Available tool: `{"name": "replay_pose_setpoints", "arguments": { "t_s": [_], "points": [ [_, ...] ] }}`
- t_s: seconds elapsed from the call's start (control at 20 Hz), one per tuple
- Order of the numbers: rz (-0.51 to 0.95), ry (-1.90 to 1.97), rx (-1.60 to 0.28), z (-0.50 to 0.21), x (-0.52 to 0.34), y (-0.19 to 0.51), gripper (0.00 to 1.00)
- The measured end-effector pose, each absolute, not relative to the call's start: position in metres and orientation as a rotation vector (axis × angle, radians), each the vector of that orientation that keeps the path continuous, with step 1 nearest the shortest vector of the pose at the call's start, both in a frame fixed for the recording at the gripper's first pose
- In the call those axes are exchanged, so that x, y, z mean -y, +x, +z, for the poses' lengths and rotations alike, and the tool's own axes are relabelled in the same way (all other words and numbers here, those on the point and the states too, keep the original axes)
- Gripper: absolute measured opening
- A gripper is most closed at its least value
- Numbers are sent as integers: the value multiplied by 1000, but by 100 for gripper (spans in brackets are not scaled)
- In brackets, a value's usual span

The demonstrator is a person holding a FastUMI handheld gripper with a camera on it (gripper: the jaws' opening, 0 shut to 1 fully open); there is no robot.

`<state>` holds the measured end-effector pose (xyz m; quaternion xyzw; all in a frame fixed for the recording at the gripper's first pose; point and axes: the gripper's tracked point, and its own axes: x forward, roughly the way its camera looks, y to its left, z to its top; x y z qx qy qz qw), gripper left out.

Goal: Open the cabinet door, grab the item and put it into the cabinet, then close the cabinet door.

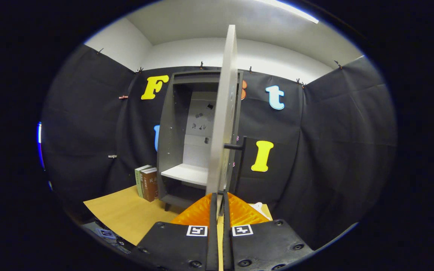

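The dark cabinet (171, 124) stands on the tan table (126, 216) against the booth wall. Its pale door (224, 113) is swung out towards me and I see it edge-on, with its black handle (238, 146) sticking out to the right. A white shelf (187, 174) inside is bare. My gripper (219, 197) is shut, with only a thin slit between the fingers and nothing held. Its tips sit right at the door's lower front edge. Two or three books (147, 183) stand upright on the table just left of the cabinet.
A small white object (257, 206) lies on the table to the right of my fingers, mostly hidden by them. The black cloth wall closes in behind and on both sides. The table's front edge runs low on the left.
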<state>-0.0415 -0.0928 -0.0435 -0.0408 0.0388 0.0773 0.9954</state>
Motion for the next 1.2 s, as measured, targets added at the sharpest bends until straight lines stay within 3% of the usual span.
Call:
{"name": "replay_pose_setpoints", "arguments": {
  "t_s": [0.1, 0.25, 0.35, 0.4, 0.8, 1.2],
  "points": [
    [132, -147, -59, -49, 67, -46, 37],
    [142, -158, -121, -88, 11, -37, 38],
    [152, -120, -169, -112, -31, -29, 43],
    [141, -111, -191, -123, -41, -23, 53],
    [69, -41, -505, -295, -118, 5, 54],
    [29, 30, -771, -429, -118, 36, 54]
  ]
}}
